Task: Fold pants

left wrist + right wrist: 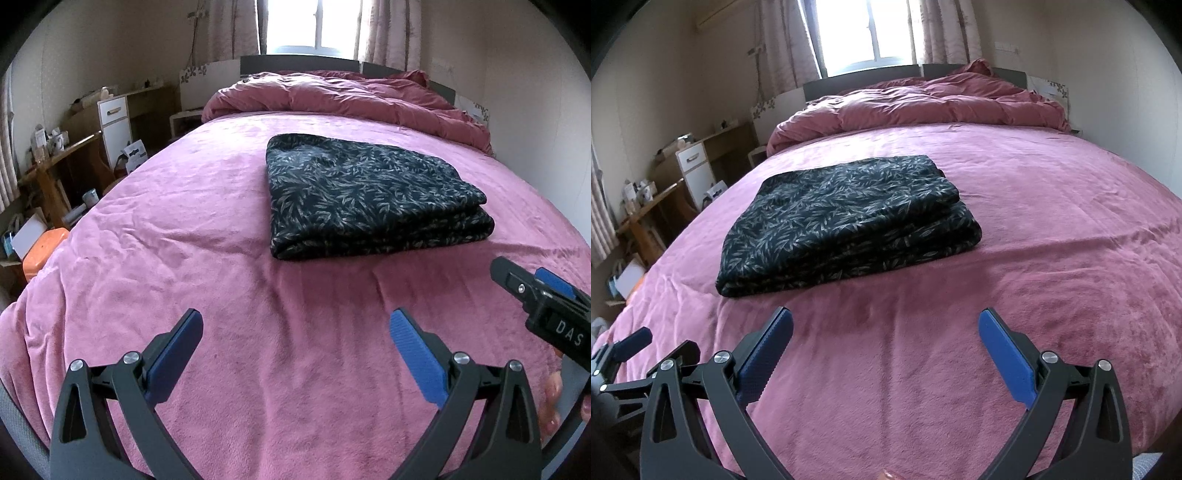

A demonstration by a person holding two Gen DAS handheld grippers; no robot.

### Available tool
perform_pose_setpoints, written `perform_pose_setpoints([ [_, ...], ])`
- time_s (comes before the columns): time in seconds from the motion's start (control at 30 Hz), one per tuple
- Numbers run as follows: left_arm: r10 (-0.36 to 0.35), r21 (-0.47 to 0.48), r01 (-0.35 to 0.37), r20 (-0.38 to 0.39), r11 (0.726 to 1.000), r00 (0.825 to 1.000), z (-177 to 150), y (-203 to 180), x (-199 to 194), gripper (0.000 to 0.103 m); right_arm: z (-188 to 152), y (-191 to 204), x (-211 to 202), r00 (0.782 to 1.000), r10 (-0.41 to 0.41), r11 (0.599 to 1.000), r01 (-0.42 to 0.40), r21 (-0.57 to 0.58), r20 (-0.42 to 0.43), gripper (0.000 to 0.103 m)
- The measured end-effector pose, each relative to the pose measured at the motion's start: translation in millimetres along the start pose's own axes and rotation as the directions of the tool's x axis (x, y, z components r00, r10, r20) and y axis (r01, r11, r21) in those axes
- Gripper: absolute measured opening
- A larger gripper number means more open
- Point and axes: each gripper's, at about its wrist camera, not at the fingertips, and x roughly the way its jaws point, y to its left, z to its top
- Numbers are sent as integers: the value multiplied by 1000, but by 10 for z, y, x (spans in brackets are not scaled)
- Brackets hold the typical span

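The pants [365, 195], dark with a pale leaf print, lie folded into a thick rectangular stack on the pink bed cover [184, 236]. They also show in the right wrist view [846, 221], left of centre. My left gripper [295, 321] is open and empty, held above the cover short of the stack. My right gripper [886, 321] is open and empty, also short of the stack and apart from it. The right gripper's body shows at the right edge of the left wrist view [546, 306]. The left gripper's tip shows at the left edge of the right wrist view [631, 343].
A bunched pink duvet [347, 96] lies at the head of the bed under the window [310, 22]. A wooden desk [59, 162] with clutter, a white cabinet [116, 125] and an orange box [42, 251] stand along the left side of the bed.
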Motion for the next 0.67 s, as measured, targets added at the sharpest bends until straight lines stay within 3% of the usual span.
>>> perform_pose_setpoints([
  [0.53, 11, -19, -12, -65, 1000, 998, 41, -19, 181, 101, 34, -55, 96, 1000, -13, 999, 13, -37, -16, 100],
  [0.67, 12, 3, -12, -125, 1000, 992, 133, -95, 404, 101, 78, -89, 350, 993, -62, 996, 55, -71, -99, 100],
])
